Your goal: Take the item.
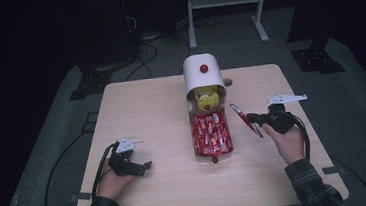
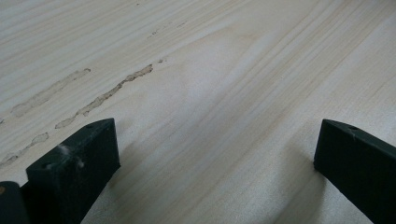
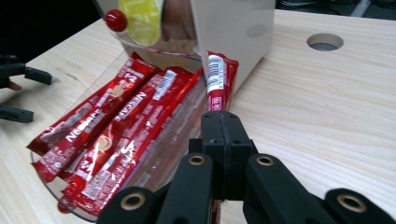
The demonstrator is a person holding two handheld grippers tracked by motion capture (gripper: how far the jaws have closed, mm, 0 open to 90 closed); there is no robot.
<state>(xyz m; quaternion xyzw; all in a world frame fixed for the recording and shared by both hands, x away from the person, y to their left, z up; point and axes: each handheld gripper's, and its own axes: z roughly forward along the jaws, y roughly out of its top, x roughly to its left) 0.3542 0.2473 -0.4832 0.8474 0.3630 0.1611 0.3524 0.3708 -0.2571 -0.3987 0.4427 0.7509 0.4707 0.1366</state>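
Sachet (image 1: 246, 120) clamped in right tongs (image 1: 259, 120), long axis slanting toward white dispenser (image 1: 202, 76), left tongs (image 1: 145, 167) wide open, empty

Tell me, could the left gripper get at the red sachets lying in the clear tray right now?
Probably yes. The left gripper rests open on bare table, and nothing stands between it and the red sachets in the clear tray; the right gripper, shut on one sachet, is on the far side.

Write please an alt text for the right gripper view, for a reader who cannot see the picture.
The right gripper is shut on one red coffee stick packet, held beside a white container. More red packets lie in the container's clear open tray on the wooden table, which has a round hole.
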